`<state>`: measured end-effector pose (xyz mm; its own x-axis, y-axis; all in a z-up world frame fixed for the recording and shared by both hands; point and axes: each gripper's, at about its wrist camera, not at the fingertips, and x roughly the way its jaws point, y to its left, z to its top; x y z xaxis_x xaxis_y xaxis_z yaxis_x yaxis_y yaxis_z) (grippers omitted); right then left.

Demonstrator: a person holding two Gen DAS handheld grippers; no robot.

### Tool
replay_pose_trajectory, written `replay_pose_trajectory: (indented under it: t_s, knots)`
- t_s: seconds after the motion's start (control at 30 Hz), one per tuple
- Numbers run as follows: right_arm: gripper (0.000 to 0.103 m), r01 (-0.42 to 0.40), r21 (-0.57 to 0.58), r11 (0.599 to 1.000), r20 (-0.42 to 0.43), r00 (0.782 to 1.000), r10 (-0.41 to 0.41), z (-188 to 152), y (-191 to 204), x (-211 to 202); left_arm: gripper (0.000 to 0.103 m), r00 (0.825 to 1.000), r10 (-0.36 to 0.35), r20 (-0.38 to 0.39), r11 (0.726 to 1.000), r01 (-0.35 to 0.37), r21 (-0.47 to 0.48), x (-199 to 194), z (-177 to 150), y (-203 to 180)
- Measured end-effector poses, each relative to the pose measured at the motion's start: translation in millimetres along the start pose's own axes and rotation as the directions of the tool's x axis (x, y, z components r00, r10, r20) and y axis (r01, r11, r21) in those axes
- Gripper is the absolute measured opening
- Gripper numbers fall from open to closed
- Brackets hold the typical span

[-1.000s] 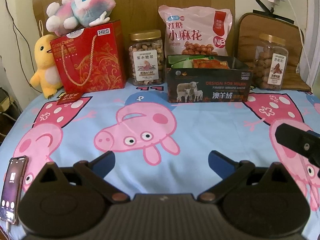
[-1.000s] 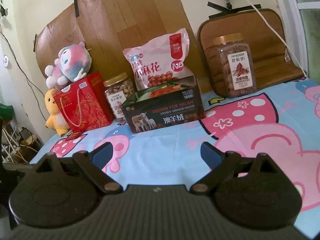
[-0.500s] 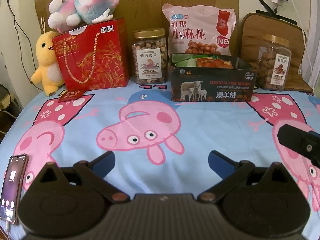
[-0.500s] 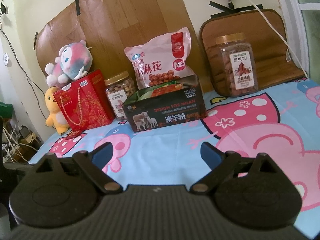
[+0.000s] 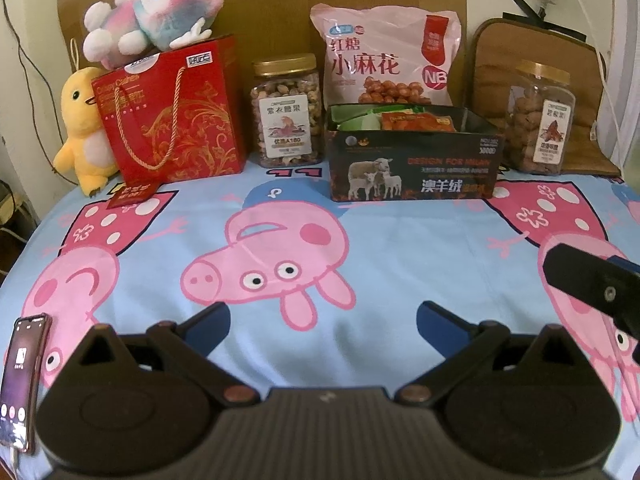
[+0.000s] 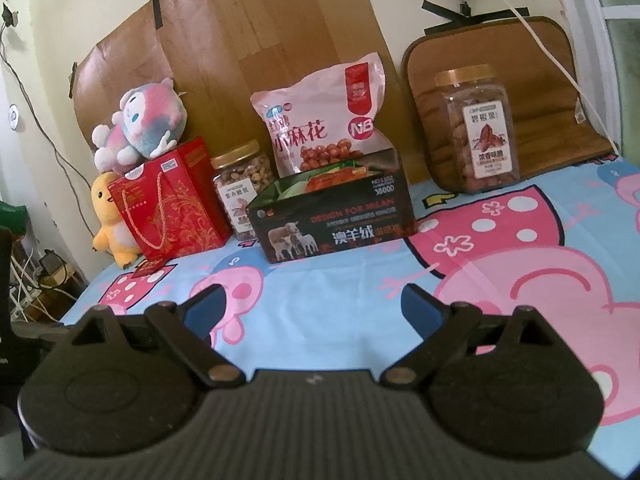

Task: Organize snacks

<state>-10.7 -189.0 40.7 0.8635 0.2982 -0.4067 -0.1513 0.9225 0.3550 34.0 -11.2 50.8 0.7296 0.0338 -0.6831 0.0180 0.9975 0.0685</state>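
A dark open box with sheep printed on its front stands at the back of the cartoon-pig sheet, with red and green snack packets inside. Behind it leans a pink snack bag. One nut jar stands left of the box, another jar right of it. A red gift bag is further left. My left gripper and right gripper both hover open and empty over the sheet, well short of the box.
A plush toy lies on top of the gift bag and a yellow duck stands beside it. A phone lies at the sheet's near left edge. Part of the other gripper shows at the right. A brown cushion leans behind the right jar.
Both grippers have edged forward toward the row of snacks, so the box and jars look slightly larger. Both stay open; nothing on the sheet has moved.
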Motion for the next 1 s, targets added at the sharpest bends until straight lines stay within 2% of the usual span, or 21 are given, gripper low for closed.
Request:
replay_pose_trajectory:
  t_s: [0.57, 1.0]
  knots:
    - [0.096, -0.012, 0.062, 0.998, -0.008, 1.000, 0.013, -5.1, -21.0, 0.1, 0.103, 0.999, -0.004, -0.049, 1.000, 0.005, 0.022, 9.1, 0.8, -20.7]
    - [0.096, -0.017, 0.081, 0.997, 0.007, 1.000, 0.016, -4.6, -29.7, -4.1, 0.103, 0.999, -0.004, -0.051, 0.999, 0.007, 0.043, 6.4, 3.4, -33.4]
